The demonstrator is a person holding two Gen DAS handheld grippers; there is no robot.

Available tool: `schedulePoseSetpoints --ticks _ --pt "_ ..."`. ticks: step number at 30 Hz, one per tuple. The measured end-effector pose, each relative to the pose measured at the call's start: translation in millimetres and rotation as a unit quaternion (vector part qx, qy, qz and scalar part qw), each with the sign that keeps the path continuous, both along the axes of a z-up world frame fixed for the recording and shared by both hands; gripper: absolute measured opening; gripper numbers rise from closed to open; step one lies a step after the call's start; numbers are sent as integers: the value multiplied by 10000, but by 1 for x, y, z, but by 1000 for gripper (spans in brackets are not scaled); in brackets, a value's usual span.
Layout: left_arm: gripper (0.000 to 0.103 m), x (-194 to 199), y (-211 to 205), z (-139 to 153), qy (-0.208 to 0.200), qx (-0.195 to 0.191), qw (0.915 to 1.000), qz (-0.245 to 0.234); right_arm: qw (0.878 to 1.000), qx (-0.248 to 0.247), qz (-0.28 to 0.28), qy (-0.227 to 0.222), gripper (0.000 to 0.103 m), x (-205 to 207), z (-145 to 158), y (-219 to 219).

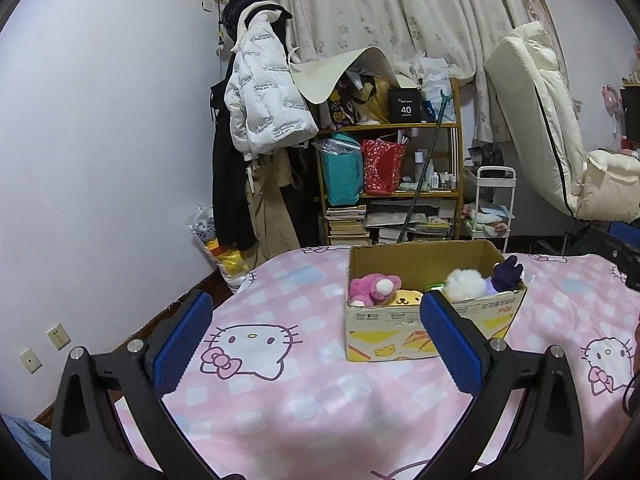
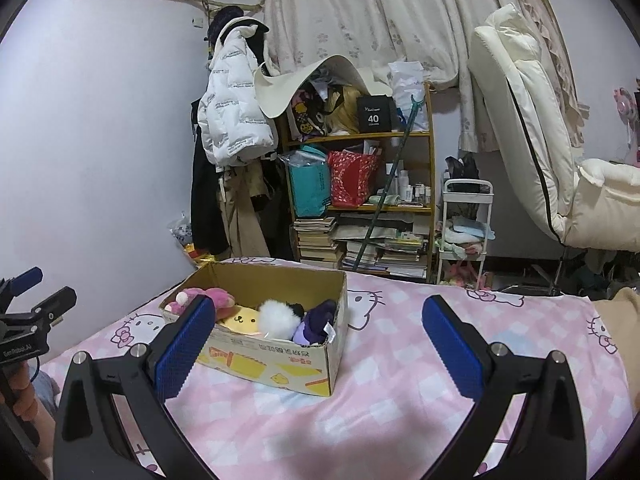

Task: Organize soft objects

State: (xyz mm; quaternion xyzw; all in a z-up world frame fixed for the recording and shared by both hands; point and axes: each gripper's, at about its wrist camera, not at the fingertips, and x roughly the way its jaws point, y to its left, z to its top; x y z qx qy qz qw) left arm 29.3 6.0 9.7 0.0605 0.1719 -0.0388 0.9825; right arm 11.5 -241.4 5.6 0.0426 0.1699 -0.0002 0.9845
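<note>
left gripper [image 1: 316, 344] jaws wide, empty | right gripper [image 2: 316, 346] jaws wide, empty | open brown cardboard box [image 1: 430, 322] of plush toys [image 1: 374, 289] ahead, behind left gripper's right finger; ahead-left of right gripper | toys partly hidden by box walls

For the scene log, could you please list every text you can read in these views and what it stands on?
"40": black box on the shelf's top level.
"GenRobot.AI": left tongs' body, seen from the right wrist.
Cardboard box print, white jacket lettering: too blurred to read.
</note>
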Motion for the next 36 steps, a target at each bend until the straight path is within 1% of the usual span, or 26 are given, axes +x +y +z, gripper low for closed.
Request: schedulePoseSetpoints --ticks 4,13,36 --pt "102 -1 2 0 13 -51 10000 34 10000 -79 41 10 103 0 -2 4" --pt "102 -1 3 1 -62 28 9999 150 9999 -133 67 12 103 2 -2 7" --pt "102 -2 -3 -2 1 147 9999 44 9999 -160 60 5 103 2 -3 5"
